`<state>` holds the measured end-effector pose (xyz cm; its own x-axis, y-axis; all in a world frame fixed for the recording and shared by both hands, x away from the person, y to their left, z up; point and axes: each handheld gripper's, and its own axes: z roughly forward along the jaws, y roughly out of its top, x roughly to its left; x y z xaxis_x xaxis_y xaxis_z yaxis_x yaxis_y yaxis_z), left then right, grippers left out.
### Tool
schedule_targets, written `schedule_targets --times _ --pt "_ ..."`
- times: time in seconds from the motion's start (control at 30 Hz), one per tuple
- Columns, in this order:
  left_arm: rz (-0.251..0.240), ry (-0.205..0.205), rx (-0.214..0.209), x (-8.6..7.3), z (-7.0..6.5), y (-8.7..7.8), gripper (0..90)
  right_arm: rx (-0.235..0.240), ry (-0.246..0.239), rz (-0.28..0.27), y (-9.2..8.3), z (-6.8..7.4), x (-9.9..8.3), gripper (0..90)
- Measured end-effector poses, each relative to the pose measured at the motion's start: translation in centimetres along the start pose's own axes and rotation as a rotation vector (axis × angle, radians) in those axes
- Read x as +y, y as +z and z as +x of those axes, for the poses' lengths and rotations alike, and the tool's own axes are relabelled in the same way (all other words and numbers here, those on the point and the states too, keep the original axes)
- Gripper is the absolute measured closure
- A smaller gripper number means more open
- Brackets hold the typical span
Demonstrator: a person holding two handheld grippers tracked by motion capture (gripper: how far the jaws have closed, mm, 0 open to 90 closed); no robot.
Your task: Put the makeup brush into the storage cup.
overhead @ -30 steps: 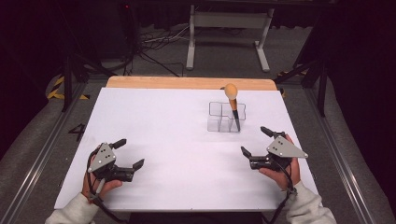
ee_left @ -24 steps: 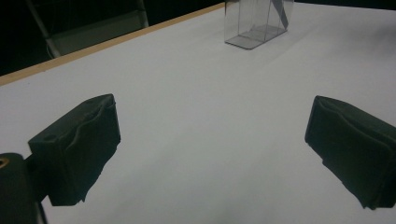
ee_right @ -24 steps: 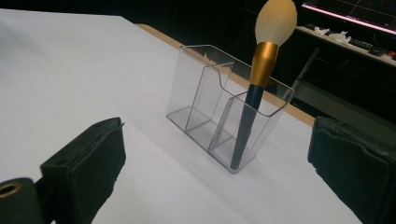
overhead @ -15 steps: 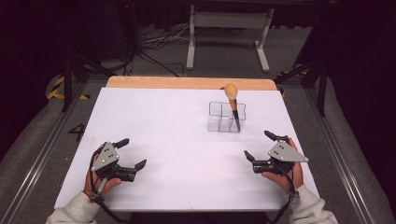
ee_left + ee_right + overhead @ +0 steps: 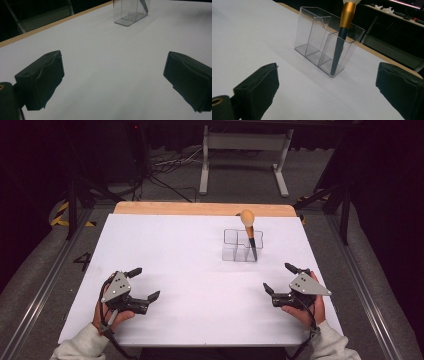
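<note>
Reaching far-left for the brush (image 5: 248,232) in the organizer (image 5: 242,246), keep the right gripper (image 5: 286,281) level — jaws apart, empty; the left gripper (image 5: 143,284) likewise.

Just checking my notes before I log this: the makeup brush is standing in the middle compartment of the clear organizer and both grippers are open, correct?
Not quite. The makeup brush stands in an end compartment of the clear organizer, not the middle one, as the right gripper view shows. Left gripper and right gripper are indeed open.

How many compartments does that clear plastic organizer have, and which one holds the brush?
3, side by side in the clear plastic organizer. In the right gripper view, the left and middle ones are empty; the right one holds the black-handled makeup brush with a gold ferrule, leaning upright.
</note>
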<state>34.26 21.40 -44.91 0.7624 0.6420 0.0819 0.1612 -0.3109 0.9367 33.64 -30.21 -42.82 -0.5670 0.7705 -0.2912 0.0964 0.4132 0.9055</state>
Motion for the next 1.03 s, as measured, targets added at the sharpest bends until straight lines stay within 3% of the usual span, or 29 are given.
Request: schedule_targets --times 1.03 --pt "0.008 -0.002 0.020 -0.05 0.05 0.04 4.1 0.022 0.008 0.017 0.62 0.04 -0.16 5.7"
